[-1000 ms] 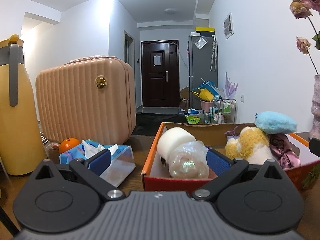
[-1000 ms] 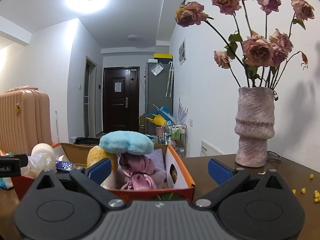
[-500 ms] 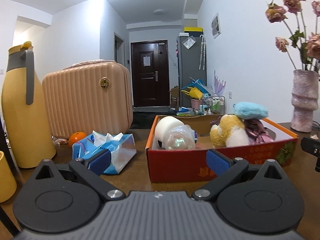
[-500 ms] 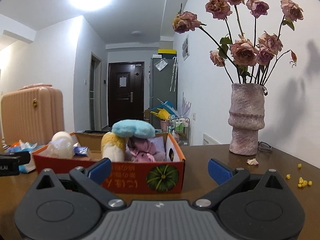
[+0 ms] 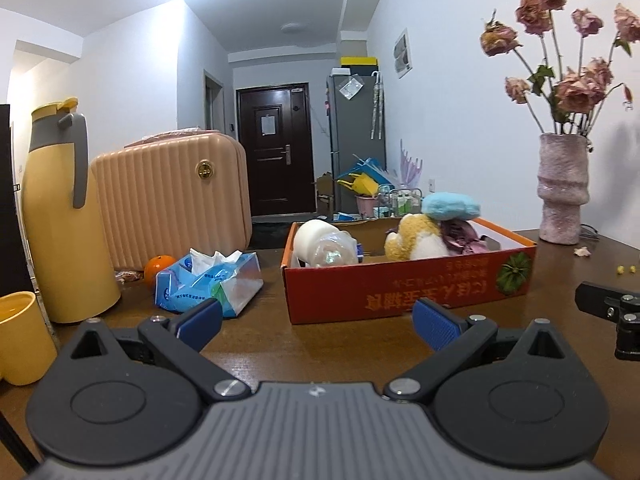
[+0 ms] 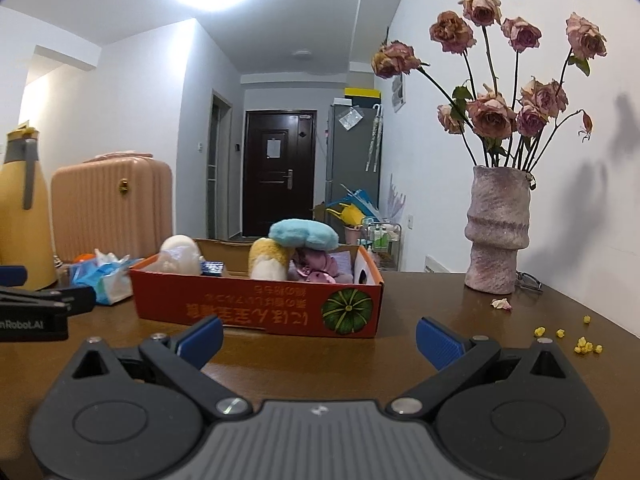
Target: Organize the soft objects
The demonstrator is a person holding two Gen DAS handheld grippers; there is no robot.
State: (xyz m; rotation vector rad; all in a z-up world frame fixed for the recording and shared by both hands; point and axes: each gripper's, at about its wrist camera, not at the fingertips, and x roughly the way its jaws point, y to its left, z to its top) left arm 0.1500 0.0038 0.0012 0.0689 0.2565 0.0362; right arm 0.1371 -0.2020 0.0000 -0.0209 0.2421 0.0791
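Note:
A red cardboard box (image 5: 400, 284) (image 6: 256, 308) stands on the brown table. It holds a white roll with a clear wrapped bundle (image 5: 324, 246) at its left, a yellow and white plush (image 5: 416, 236) (image 6: 270, 258), a blue plush (image 5: 450, 206) (image 6: 304, 234) on top, and pink cloth (image 5: 460, 238) (image 6: 316, 266). My left gripper (image 5: 318, 322) is open and empty, low over the table in front of the box. My right gripper (image 6: 318, 336) is open and empty, in front of the box's right end.
A blue tissue pack (image 5: 208, 280), an orange (image 5: 159, 267), a pink ribbed case (image 5: 168, 196), a yellow jug (image 5: 60, 216) and a yellow cup (image 5: 20, 340) stand left of the box. A vase of dried roses (image 6: 498, 232) stands right, with petals (image 6: 564, 334) scattered nearby.
Both grippers have drawn back from the box toward the table's near side. The box and its contents look smaller and have not moved. Both grippers stayed open.

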